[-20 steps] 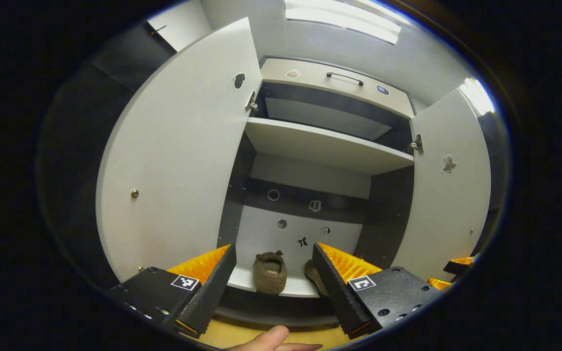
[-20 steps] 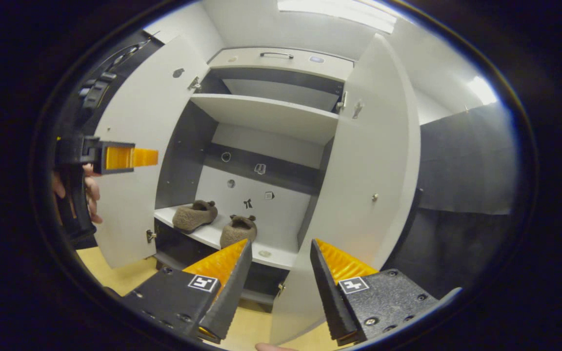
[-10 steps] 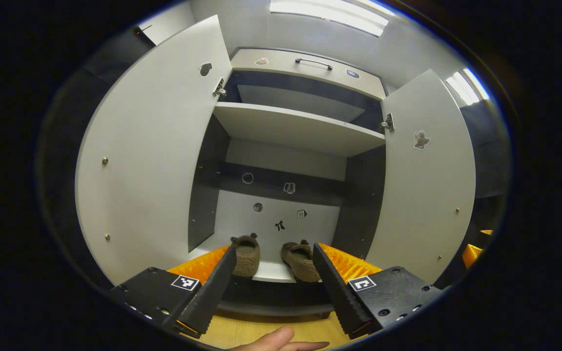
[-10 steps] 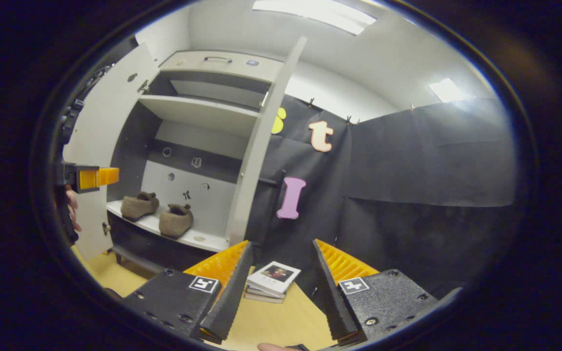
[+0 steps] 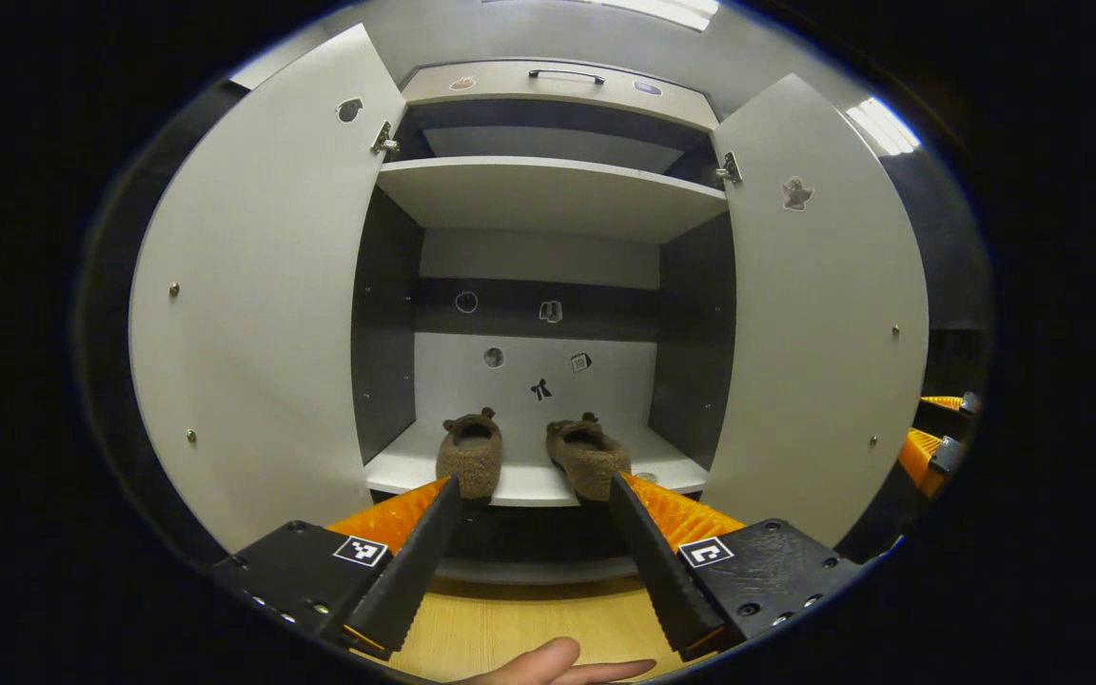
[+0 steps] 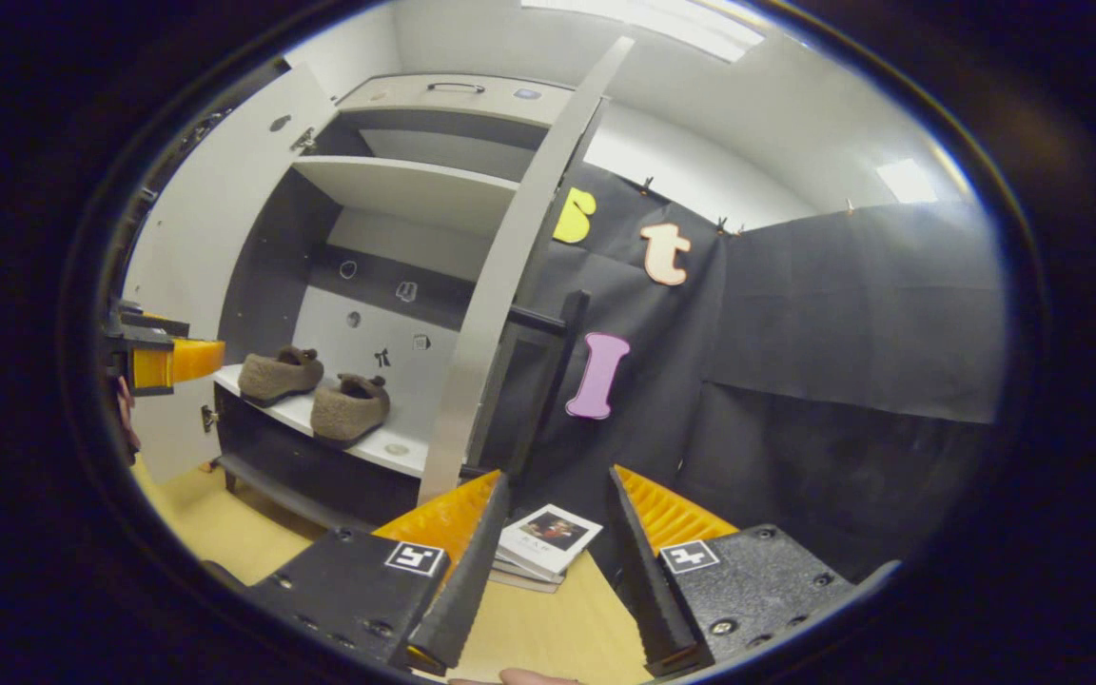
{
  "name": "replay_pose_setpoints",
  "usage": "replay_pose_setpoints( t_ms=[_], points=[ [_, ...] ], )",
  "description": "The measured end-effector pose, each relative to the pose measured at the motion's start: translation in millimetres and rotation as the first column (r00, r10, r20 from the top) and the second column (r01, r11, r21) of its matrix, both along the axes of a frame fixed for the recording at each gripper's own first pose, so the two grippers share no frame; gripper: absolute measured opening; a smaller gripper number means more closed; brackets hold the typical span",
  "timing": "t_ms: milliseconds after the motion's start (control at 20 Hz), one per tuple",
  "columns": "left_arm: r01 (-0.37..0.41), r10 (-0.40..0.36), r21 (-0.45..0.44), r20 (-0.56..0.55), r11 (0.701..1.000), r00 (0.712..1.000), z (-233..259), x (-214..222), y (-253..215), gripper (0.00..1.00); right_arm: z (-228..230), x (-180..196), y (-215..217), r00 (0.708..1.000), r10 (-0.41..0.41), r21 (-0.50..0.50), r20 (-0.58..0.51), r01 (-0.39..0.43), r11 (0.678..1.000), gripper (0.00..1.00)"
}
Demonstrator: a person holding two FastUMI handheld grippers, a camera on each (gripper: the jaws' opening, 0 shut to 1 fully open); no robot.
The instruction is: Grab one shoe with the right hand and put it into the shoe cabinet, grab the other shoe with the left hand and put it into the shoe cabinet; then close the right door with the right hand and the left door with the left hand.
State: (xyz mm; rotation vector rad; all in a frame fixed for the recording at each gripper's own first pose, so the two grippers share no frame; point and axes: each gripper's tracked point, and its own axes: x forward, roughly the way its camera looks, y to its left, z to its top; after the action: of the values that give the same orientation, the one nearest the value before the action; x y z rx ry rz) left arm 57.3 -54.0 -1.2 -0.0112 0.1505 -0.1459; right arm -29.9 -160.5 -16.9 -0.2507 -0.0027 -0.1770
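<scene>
Two brown fuzzy shoes stand side by side on the cabinet's bottom shelf (image 5: 396, 471): the left shoe (image 5: 470, 455) and the right shoe (image 5: 588, 458), seen also as the left shoe (image 6: 280, 374) and the right shoe (image 6: 349, 408). Both doors hang wide: the left door (image 5: 263, 285) and the right door (image 5: 814, 314). My left gripper (image 5: 534, 533) is open and empty, in front of the cabinet and back from the shelf. My right gripper (image 6: 548, 552) is open and empty, just outside the right door's edge (image 6: 500, 285). The left gripper (image 6: 163, 360) shows at that view's left rim.
An upper shelf (image 5: 548, 195) and a top drawer with a handle (image 5: 565, 73) belong to the cabinet. A small stack of books (image 6: 543, 542) lies on the wooden floor (image 5: 510, 633) beside the right door. A thumb (image 5: 548, 661) shows at the bottom.
My left gripper has drawn back and levelled, so the whole cabinet shows. My right gripper swung right from facing the cabinet's inside to the outer side of the right door.
</scene>
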Motion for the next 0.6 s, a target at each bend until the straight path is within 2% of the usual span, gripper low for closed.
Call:
replay_pose_setpoints(
  t_ms=[350, 600],
  points=[
    [-0.02, 0.02, 0.02, -0.039, 1.0, 0.999, -13.4, -0.9, 10.6, 0.95, -4.5, 0.4, 9.4, 0.999, 0.018, 0.09, -0.039, -0.014, 0.996, 0.67],
    [-0.032, 0.033, 0.018, -0.072, 0.999, 0.997, -24.3, -4.2, 16.3, 0.95, 0.6, 4.5, 43.2, 0.994, 0.103, 0.033, -0.03, -0.102, 0.994, 0.69]
  ],
)
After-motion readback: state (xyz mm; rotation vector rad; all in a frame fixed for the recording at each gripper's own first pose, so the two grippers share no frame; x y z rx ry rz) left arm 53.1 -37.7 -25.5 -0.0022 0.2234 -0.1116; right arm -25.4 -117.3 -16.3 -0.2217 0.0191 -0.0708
